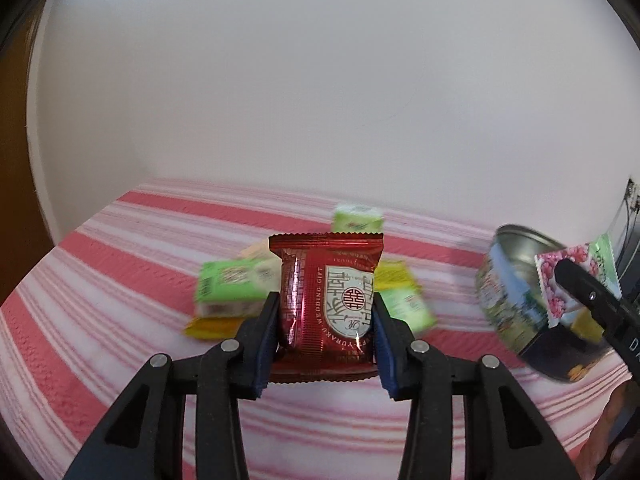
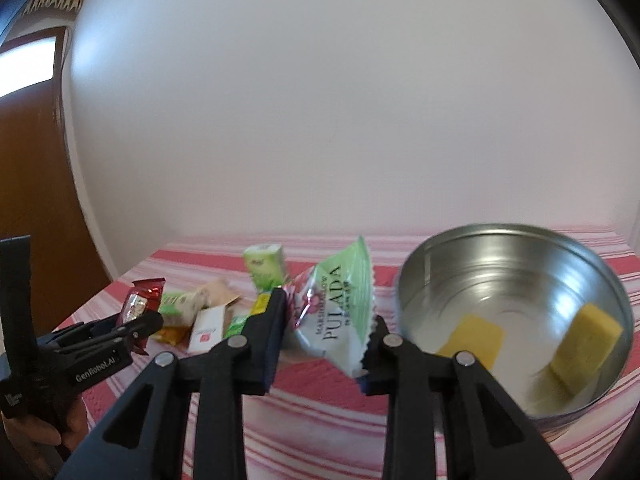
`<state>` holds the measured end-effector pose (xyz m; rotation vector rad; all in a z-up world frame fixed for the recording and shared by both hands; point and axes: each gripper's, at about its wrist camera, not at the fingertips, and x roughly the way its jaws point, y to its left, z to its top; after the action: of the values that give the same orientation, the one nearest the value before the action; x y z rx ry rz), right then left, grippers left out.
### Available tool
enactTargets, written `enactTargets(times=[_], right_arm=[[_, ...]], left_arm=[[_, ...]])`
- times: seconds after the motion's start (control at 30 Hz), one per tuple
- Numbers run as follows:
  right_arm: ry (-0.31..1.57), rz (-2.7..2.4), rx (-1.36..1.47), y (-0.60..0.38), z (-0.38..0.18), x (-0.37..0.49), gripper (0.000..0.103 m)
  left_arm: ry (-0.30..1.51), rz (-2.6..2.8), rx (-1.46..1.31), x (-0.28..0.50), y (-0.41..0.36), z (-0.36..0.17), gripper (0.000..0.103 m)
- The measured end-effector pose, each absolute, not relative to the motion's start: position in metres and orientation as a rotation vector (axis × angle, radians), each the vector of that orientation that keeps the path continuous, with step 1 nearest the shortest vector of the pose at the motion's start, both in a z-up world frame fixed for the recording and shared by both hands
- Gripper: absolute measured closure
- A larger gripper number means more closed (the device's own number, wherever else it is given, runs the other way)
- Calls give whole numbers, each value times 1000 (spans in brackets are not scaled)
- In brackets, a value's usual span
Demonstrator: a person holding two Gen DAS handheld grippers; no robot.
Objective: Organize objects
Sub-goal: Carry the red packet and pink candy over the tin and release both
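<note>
My left gripper (image 1: 326,308) is shut on a red foil snack packet (image 1: 328,292) and holds it above the pink striped cloth (image 1: 100,320); it also shows in the right wrist view (image 2: 140,304). My right gripper (image 2: 330,312) is shut on a green and pink marshmallow packet (image 2: 336,312), beside the round metal tin (image 2: 516,256). The marshmallow packet also shows in the left wrist view (image 1: 580,280), in front of the tin (image 1: 512,292). Two yellow packets (image 2: 472,338) lie inside the tin.
Several green, yellow and white snack packets (image 1: 232,288) lie in a pile on the cloth behind the left gripper, also in the right wrist view (image 2: 208,316). A green carton (image 2: 266,266) stands behind them. A white wall rises at the back; a brown door (image 2: 36,168) stands left.
</note>
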<state>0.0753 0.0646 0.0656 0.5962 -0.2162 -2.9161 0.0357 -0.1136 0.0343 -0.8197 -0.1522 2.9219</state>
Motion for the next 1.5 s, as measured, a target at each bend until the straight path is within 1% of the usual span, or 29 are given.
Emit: enactTargets(times=[0.27, 0.47, 0.67, 0.93, 1.13, 1.3, 1.37, 1.5], right_arm=[[-299, -2996, 571, 116, 70, 78, 74], [-303, -3086, 575, 160, 74, 79, 73], [-367, -3170, 605, 203, 70, 80, 73], [-300, -3283, 663, 240, 63, 74, 73], [-256, -3334, 748, 259, 54, 66, 73], [-195, -3354, 798, 262, 50, 58, 73], [-182, -3355, 814, 270, 40, 49, 73], [-168, -3351, 845, 261, 39, 48, 73]], left_arm=[[-121, 2865, -751, 20, -52, 48, 58], [-67, 2807, -677, 15, -6, 58, 58], [-14, 2756, -652, 11, 48, 56, 58], [49, 2699, -666, 4, 109, 44, 58], [69, 2667, -686, 0, 139, 36, 58], [100, 2661, -714, -4, 147, 26, 58], [121, 2672, -711, -5, 148, 24, 58], [131, 2665, -722, -6, 150, 19, 58]])
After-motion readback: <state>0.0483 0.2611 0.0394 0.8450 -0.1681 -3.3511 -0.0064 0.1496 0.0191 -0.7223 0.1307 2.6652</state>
